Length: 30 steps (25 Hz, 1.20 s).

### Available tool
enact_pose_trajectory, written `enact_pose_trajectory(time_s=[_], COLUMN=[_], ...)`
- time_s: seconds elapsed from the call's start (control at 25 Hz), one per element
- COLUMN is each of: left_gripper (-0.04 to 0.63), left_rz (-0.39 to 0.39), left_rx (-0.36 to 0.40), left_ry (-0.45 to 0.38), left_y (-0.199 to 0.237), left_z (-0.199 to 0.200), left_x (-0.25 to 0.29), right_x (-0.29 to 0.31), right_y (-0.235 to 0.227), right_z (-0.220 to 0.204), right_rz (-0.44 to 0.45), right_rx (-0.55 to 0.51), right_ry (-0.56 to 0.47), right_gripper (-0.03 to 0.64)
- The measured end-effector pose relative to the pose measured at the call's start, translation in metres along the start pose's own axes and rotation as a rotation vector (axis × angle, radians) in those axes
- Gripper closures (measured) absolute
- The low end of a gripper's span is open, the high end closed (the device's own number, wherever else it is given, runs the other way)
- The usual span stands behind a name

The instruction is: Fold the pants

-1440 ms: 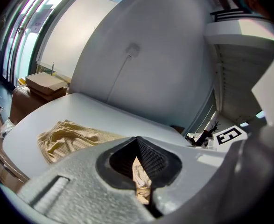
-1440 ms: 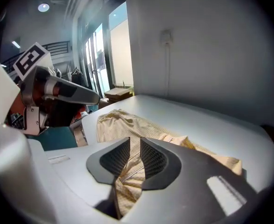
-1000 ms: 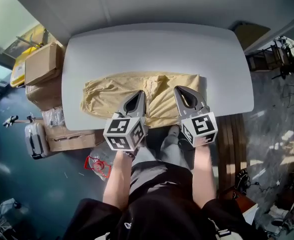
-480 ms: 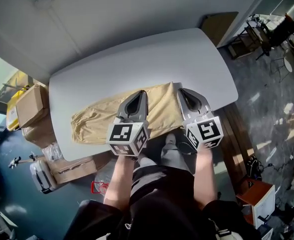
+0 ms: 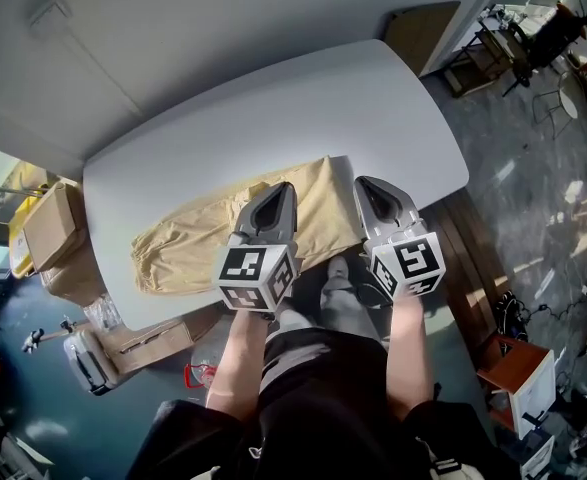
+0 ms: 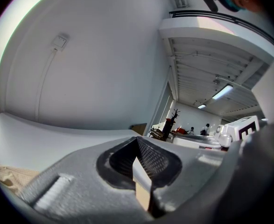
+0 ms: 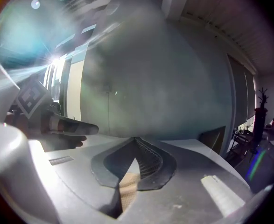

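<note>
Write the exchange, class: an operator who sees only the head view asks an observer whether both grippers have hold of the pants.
Operator: Has the left gripper caught the pants?
Observer: Yes. The left gripper view shows its jaws shut with a strip of the tan cloth between them.
Operator: And the other one?
Observer: The right gripper is shut too, with tan cloth pinched between its jaws.
</note>
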<state>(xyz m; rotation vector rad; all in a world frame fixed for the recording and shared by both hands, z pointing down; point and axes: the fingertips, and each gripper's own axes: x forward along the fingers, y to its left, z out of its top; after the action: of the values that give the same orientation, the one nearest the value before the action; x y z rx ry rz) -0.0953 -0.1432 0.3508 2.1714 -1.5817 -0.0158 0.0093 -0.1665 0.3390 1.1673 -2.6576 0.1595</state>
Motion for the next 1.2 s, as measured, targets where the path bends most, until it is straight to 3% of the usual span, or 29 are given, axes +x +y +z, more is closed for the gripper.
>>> enact_pose_trajectory(time_s=[0.12,0.36,0.6,0.88,1.2], left_gripper=[0.592,0.592,0.592,0.592,0.592], left_rz=[-0.010,-0.020,-0.016,0.001,0.021], left_rx=[-0.001,-0.006,-0.016,-0.026,-0.034], left_ry=[0.032,0.110,0.211,0.302,0.397], left_y=[-0.005,-0.011,-0.014,-0.012,-0.010], left_z=[-0.011,-0.042,-0.086,-0.129,-0.179], left_x=[0.008,0.026,0.040,0.055,0.062], right_x=[-0.001,-0.004,-0.005,-0.007,-0.013], right_y=[-0.006,-0.021,-0.028,-0.035,-0.027], right_z=[-0.014,-0.053,-0.123,-0.195,-0.246], right_rz=[0.005,-0.014,-0.001,-0.001,0.010], right_rx=[0.027,0.093,0.230,0.340,0.413], right_ry=[0.027,0.085,0.199,0.311,0.399], right_gripper=[0.543,0.512,0.423,0.393,0.387])
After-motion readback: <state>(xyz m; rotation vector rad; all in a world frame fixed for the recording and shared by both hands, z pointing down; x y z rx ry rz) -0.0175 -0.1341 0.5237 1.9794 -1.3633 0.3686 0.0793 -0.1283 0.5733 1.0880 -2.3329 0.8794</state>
